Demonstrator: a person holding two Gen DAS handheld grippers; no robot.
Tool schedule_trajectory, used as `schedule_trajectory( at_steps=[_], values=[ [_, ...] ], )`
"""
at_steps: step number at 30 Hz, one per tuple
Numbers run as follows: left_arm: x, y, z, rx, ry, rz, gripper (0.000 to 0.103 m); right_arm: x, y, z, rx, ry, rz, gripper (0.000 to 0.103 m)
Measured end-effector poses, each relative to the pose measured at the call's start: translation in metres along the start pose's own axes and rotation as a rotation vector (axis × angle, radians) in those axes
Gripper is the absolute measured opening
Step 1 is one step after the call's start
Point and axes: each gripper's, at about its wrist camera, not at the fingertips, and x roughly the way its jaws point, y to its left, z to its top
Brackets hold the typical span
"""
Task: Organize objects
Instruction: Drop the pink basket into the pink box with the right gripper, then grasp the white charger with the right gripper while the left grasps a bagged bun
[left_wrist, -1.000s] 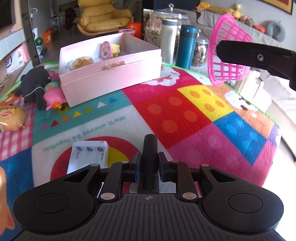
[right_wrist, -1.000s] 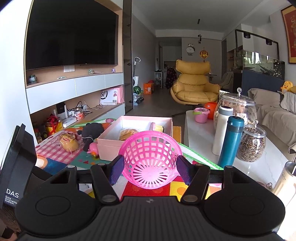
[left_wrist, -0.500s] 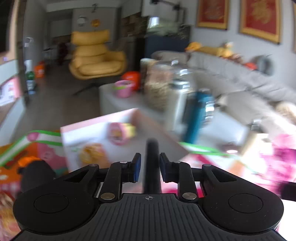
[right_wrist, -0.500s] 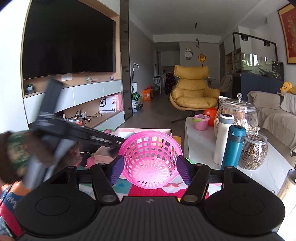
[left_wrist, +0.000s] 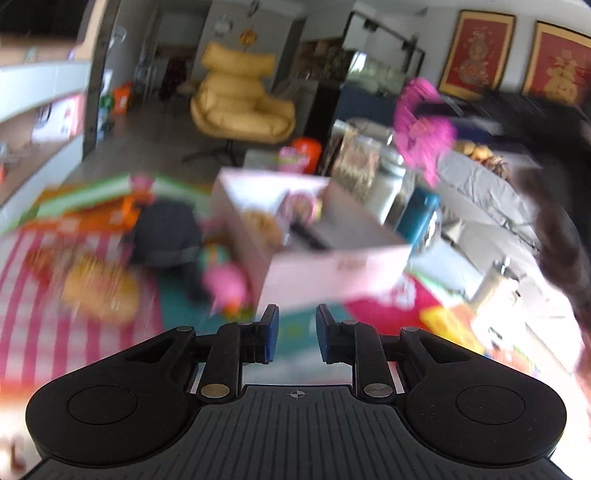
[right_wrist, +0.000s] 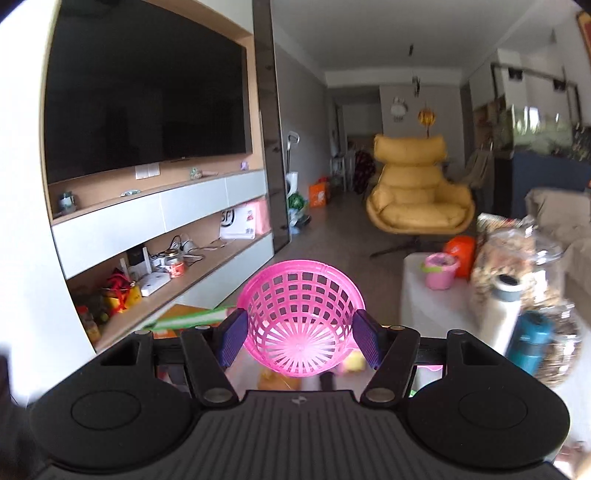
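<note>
Basket (right_wrist: 301, 321), pink plastic, clamped by its sides between the pads of the right gripper (right_wrist: 301, 339) and carried in the air, not yet set down. Left gripper (left_wrist: 293, 334): jaws a narrow gap apart, nothing between them. Box (left_wrist: 314, 236), pale pink, ahead of the left gripper, already holds a few small items; dark plush toy (left_wrist: 162, 236), pink toy (left_wrist: 225, 284) and yellow packet (left_wrist: 99, 288) ahead-left remain loose on the mat, so most sorting appears outstanding.
</note>
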Motion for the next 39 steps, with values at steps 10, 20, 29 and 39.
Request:
schedule_trajectory(
  at_steps=[10,20,29,39],
  values=[
    [-0.016,0.011,-0.055,-0.005,0.117,-0.072,0.024,0.034,0.019,-0.036,-0.03,0.147,-0.046,0.095],
    [-0.023,-0.003,-0.055,-0.002,0.111,-0.097,0.024,-0.009,0.014,-0.135,0.013,0.299,-0.104,0.103],
    [-0.032,-0.005,-0.046,-0.038,0.096,-0.038,0.024,-0.031,0.082,-0.173,-0.067,0.378,0.135,0.103],
    [-0.059,0.031,-0.032,-0.204,-0.046,0.129,0.024,0.01,0.136,-0.181,-0.036,0.43,0.113,0.102]
  ],
)
